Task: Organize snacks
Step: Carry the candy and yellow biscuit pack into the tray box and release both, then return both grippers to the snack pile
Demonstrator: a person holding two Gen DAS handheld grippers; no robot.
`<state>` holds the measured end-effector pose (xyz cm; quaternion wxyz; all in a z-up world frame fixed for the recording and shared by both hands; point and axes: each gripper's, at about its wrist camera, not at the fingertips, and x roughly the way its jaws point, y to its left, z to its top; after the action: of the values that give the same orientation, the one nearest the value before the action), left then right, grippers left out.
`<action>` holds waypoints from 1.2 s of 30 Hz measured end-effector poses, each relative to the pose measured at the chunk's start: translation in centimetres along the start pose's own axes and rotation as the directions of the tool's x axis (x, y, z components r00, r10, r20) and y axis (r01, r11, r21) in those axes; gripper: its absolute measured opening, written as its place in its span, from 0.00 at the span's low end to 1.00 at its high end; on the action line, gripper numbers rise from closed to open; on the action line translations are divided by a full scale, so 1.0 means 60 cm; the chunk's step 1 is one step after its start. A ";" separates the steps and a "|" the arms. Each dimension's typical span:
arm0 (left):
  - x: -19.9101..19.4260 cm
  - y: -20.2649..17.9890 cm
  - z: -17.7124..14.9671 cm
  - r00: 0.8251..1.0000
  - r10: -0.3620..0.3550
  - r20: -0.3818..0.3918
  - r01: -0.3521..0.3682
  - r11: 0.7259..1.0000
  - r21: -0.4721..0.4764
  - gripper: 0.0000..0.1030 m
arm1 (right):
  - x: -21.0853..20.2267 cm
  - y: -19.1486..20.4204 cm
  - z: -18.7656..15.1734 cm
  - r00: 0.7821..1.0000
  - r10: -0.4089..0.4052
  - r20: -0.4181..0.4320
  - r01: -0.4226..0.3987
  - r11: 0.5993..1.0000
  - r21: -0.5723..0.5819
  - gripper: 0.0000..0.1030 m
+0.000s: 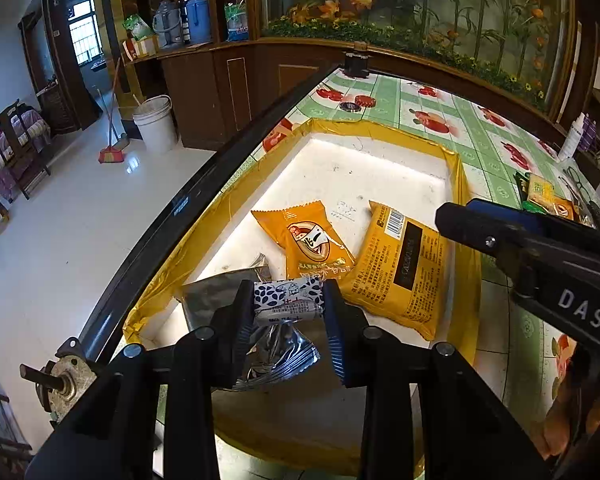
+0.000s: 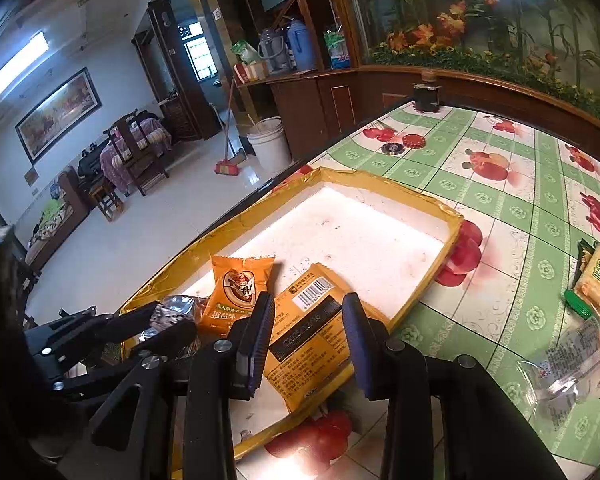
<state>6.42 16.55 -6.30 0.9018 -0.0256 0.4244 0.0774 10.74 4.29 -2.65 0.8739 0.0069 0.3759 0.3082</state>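
My left gripper (image 1: 288, 304) is shut on a small blue-and-white patterned snack pack (image 1: 288, 300), held above the near end of the white tray with a gold rim (image 1: 456, 168). A silver foil pack (image 1: 216, 296) lies below it. In the tray lie an orange snack pack face up (image 1: 304, 240) and a larger orange pack with its barcode side up (image 1: 404, 272). My right gripper (image 2: 308, 336) is open and empty, just above the barcode pack (image 2: 312, 344). The left gripper also shows in the right wrist view (image 2: 168, 322), at the tray's (image 2: 452, 220) left end.
More snack packs lie on the fruit-print tablecloth at the right (image 2: 596, 280), with a clear wrapper (image 2: 560, 372) nearer. Two bottle caps (image 2: 404, 144) and a dark jar (image 2: 426, 96) stand at the far end. The table's dark edge (image 1: 204, 188) drops to the floor on the left.
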 end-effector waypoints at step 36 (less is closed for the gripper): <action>-0.050 -0.278 0.004 0.984 -0.176 0.009 0.166 0.943 0.289 0.80 | -0.288 -0.319 -0.210 0.935 -0.351 0.050 0.303 0.863 0.405 0.82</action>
<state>7.40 -0.22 -4.14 0.9065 0.0703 0.4116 -0.0631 3.52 -23.36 -5.06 0.9156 0.1358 0.3713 0.0732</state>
